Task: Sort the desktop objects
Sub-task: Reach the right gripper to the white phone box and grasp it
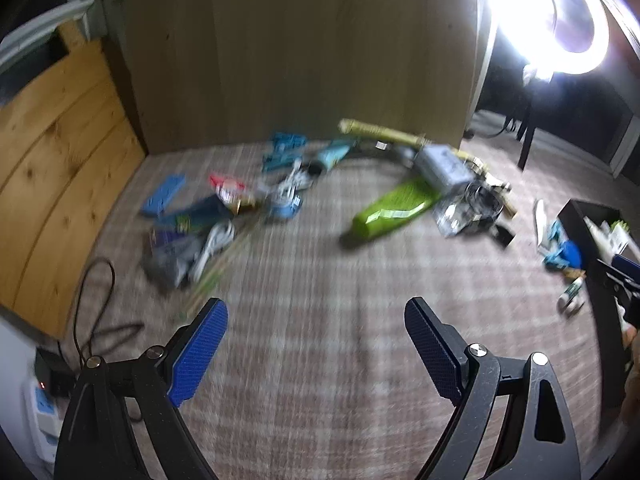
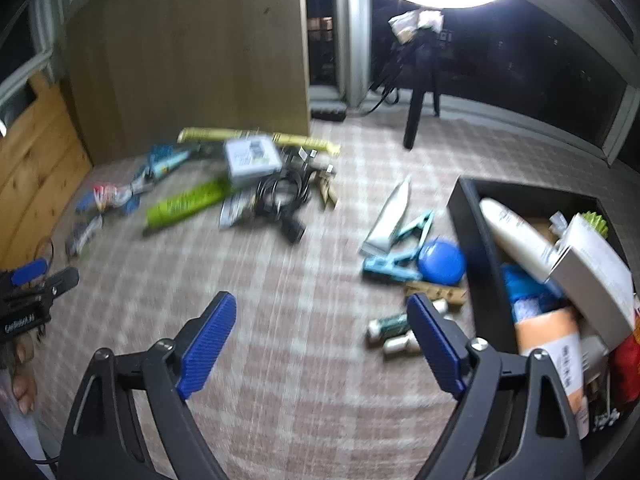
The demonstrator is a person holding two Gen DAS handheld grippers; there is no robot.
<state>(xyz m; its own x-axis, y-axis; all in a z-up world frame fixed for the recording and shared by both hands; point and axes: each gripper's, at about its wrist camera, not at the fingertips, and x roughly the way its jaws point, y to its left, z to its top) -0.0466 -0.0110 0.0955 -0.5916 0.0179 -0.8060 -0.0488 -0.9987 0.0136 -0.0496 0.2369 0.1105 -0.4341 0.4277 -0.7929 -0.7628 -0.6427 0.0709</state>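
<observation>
The tabletop, covered in a plaid cloth, extends ahead of both grippers. A tall wooden panel stands at its far edge. A black bin sits just right of the right gripper, filled with a white bottle, boxes and packets. The left gripper points down at bare cloth; its jaws stand fully apart with nothing between them. The right gripper's jaws are likewise fully apart and empty. Far ahead of the left gripper lies a green package, with a grey box and a coiled black cable beside it. Ahead and right of the right gripper lie a white tube, a blue disc and a teal clip. Small bottles lie touching its right finger in the picture; actual contact cannot be determined. Blur obscures the clutter ahead-left.
</observation>
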